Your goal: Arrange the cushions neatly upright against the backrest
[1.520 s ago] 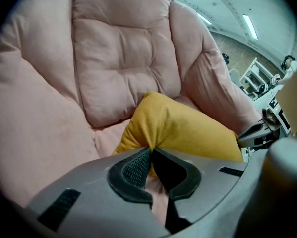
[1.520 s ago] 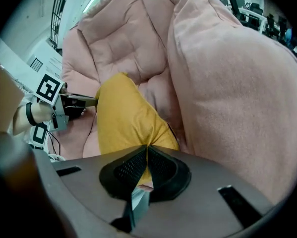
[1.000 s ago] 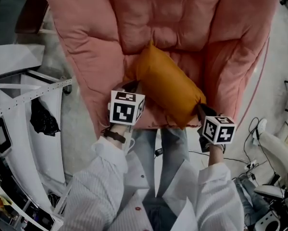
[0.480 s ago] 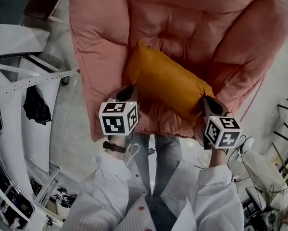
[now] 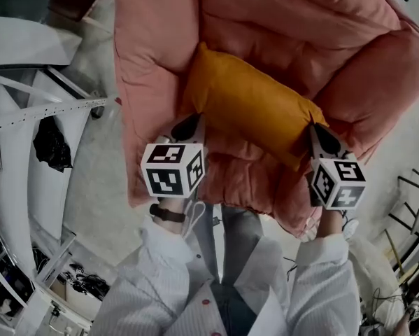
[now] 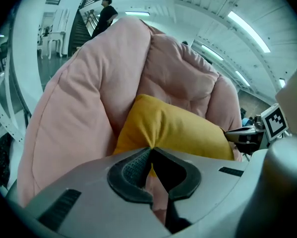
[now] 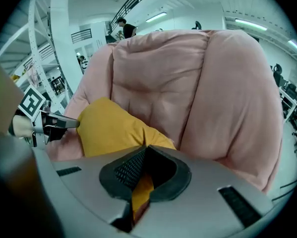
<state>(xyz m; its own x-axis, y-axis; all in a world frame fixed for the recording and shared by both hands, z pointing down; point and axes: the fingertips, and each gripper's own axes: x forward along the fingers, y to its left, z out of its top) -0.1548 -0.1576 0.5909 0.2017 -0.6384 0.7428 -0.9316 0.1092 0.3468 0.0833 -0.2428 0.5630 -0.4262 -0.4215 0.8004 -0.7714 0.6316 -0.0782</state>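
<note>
An orange cushion (image 5: 254,103) lies across the seat of a pink padded armchair (image 5: 279,19), close below its backrest. My left gripper (image 5: 193,123) is shut on the cushion's lower left corner, and yellow fabric shows pinched between its jaws (image 6: 149,150). My right gripper (image 5: 314,128) is shut on the cushion's right corner; in the right gripper view (image 7: 144,150) orange cloth hangs down between the pads. Each gripper view shows the cushion (image 6: 173,128) (image 7: 113,125) stretched toward the other gripper, with the pink backrest (image 7: 188,68) behind it.
White metal frames and panels (image 5: 27,110) stand left of the armchair, with a black bag (image 5: 52,145) among them. The pink armrests (image 5: 143,82) (image 5: 384,82) flank the cushion. Cables and white gear (image 5: 394,257) lie on the floor at the right. A person (image 6: 107,14) stands far off.
Both grippers have kept their hold and carried the cushion upward toward the backrest. The cushion now lies more level across the seat, and the view has shifted left.
</note>
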